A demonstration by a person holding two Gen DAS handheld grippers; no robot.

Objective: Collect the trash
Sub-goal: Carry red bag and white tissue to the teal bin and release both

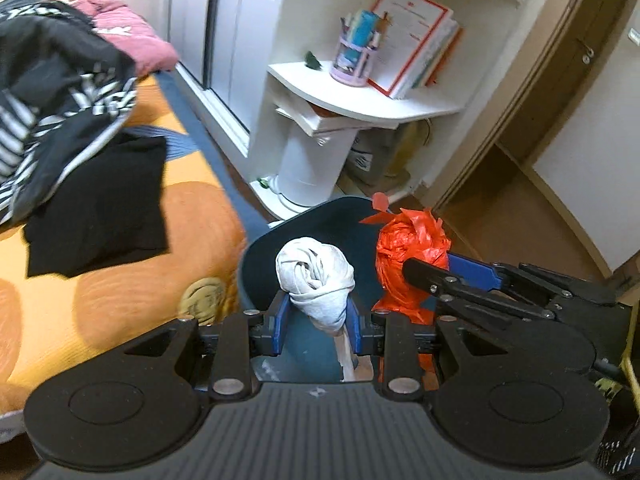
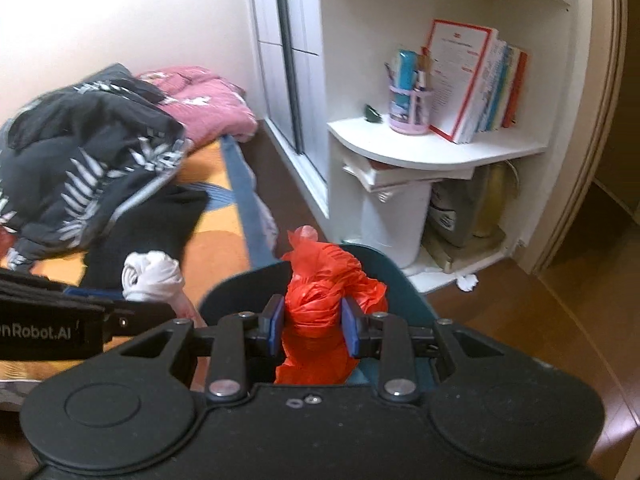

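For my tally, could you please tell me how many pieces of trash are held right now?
2: a white wad in the left claw, an orange bag in the right claw.

Matte black left gripper point(image 1: 316, 330) with ribbed top plate, two round discs, silver screws at the linkage pivots, blue pads point(image 1: 283, 322). Same build on the right gripper point(image 2: 313, 330): black body, silver screws, blue pads point(image 2: 277, 324). White "Robot.AI" lettering along the left gripper's side.

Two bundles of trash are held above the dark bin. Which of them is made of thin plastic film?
The orange-red bundle, gripped by the right tool. Its surface is shiny, crinkled plastic. The white bundle in the left tool looks like soft, matte, twisted cloth or paper.
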